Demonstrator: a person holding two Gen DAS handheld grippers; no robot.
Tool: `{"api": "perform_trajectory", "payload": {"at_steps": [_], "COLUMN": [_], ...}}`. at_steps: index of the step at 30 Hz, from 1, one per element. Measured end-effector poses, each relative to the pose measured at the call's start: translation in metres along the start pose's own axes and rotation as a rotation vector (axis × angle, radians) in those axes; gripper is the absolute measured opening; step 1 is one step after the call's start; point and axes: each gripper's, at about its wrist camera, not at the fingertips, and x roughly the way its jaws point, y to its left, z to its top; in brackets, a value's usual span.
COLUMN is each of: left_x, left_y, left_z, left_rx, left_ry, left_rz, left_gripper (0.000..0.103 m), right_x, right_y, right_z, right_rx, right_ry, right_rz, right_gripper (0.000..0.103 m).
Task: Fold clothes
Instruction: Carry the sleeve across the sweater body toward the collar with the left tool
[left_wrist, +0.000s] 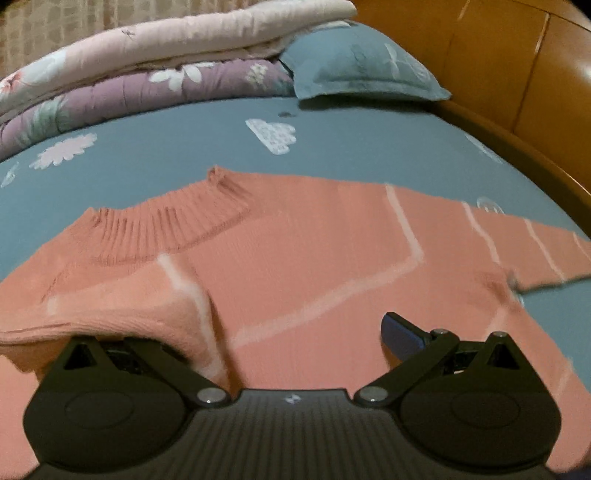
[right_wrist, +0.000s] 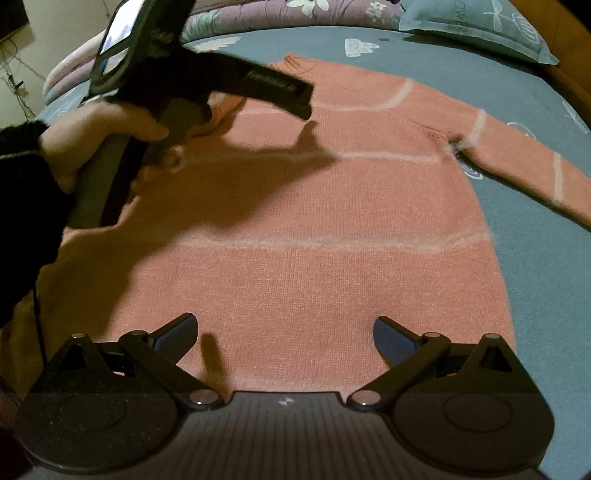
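A salmon-pink knit sweater (right_wrist: 314, 206) with thin pale stripes lies flat on the bed, its ribbed collar (left_wrist: 166, 225) toward the pillows and one sleeve (right_wrist: 524, 162) stretched out to the right. My left gripper (left_wrist: 280, 332) hovers low over the chest area with jaws wide apart; a raised fold of the sweater (left_wrist: 147, 321) covers its left finger, so only the right finger (left_wrist: 402, 334) shows. It also shows in the right wrist view (right_wrist: 207, 85), held by a hand. My right gripper (right_wrist: 284, 334) is open and empty above the sweater's lower body.
The bed has a teal sheet (left_wrist: 332, 147) with white prints. A teal pillow (left_wrist: 358, 62) and folded purple and pink quilts (left_wrist: 147, 70) lie at the head. A wooden bed frame (left_wrist: 517, 110) runs along the right side.
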Motion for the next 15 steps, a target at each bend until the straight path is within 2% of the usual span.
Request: {"api": "perform_trajectory", "payload": {"at_steps": [6, 8, 12, 15], "left_x": [-0.031, -0.037, -0.041, -0.043], "left_y": [0.017, 0.026, 0.046, 0.044], "left_z": [-0.022, -0.026, -0.019, -0.009], "left_rx": [-0.051, -0.078, -0.193, -0.196], "left_ry": [-0.016, -0.047, -0.097, -0.142], "left_rz": [-0.119, -0.127, -0.076, -0.072], "left_gripper": [0.102, 0.102, 0.102, 0.102], "right_x": [-0.001, -0.002, -0.004, -0.004], "right_y": [-0.002, -0.004, -0.006, -0.008], "right_z": [0.001, 0.001, -0.002, -0.003], "right_rx": [0.015, 0.018, 0.019, 0.015], "right_ry": [-0.012, -0.016, -0.024, -0.029], "right_rz": [0.014, 0.019, 0.024, 0.025], "right_gripper": [0.103, 0.103, 0.103, 0.103]}}
